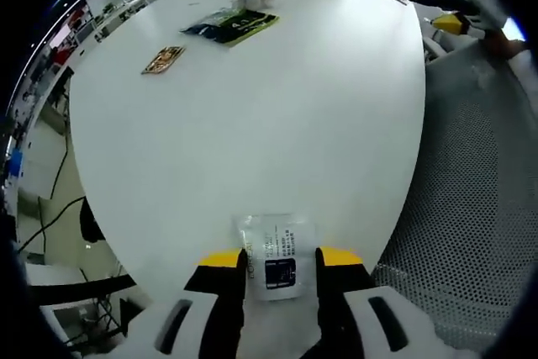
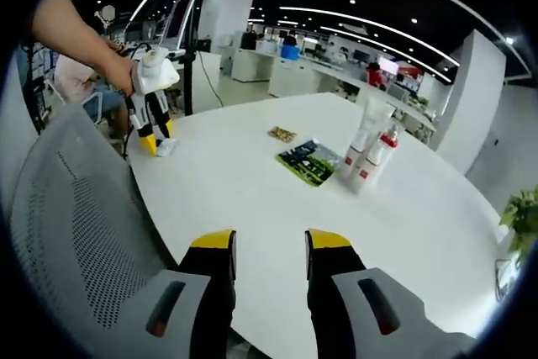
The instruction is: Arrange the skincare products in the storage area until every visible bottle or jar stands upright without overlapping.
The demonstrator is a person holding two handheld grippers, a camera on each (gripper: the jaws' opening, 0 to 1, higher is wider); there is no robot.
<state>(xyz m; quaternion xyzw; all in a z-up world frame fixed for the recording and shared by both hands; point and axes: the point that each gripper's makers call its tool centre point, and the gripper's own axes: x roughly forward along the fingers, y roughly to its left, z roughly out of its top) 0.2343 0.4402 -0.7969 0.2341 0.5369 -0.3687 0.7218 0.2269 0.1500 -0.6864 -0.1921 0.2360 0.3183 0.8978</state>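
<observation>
Gripping a white packet [image 1: 277, 256] at the tabletop [image 1: 277, 115] edge, the left tool [image 1: 282, 268] is clamped on it while the right tool [image 2: 269, 250] hangs apart.

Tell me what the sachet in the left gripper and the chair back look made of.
Sachet: likely thin plastic film, glossy white with printed text, edges slightly crinkled, between the left gripper's jaws. Chair back: grey mesh, probably woven plastic or fabric, matte, with regular small holes.

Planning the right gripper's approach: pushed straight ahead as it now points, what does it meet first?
Likely bare white round table first; the right gripper is open, and the green-black flat packet lies farther along. Depth is unclear.
</observation>
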